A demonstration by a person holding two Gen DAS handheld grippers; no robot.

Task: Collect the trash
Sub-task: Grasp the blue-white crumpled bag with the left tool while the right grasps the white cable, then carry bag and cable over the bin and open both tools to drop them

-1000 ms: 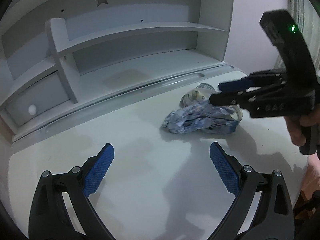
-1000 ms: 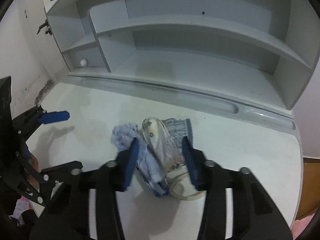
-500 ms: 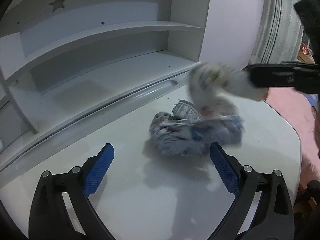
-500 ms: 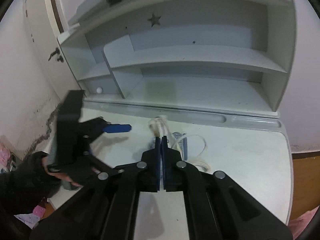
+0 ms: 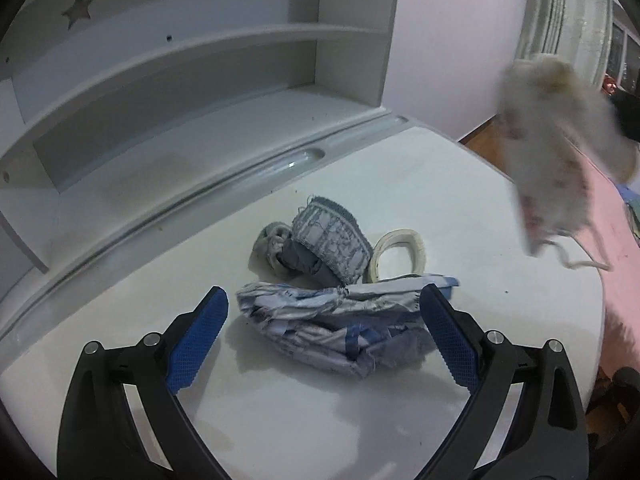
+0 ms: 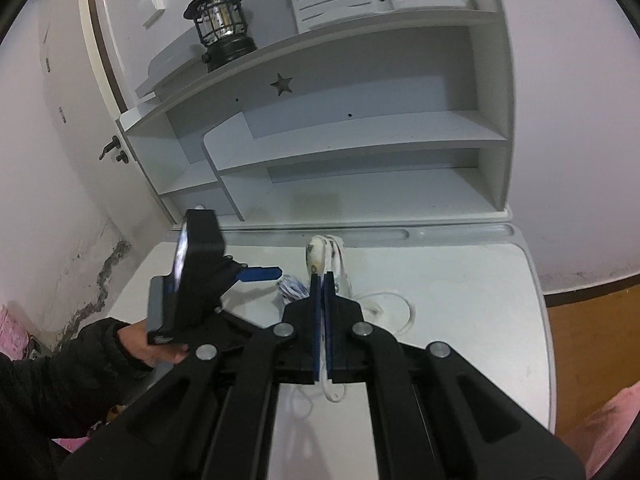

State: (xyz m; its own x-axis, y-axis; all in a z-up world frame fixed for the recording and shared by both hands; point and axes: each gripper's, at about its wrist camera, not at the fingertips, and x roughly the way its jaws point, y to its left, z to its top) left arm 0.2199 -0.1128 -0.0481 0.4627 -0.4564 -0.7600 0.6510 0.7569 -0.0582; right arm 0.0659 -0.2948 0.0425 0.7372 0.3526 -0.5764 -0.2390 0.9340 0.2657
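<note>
White shelf unit (image 6: 360, 136) compartments hold nothing visible.

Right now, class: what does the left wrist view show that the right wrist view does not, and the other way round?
Only the left wrist view: the open left gripper from behind, over a crumpled blue wrapper, with a grey patterned cloth and a white ring lying behind it.

Only the right wrist view: the right gripper shut on a white cloth, a black lantern on top of the shelf unit, and the person's left hand.

Both: the white desk, the star-cut shelves, and the lifted white cloth.
</note>
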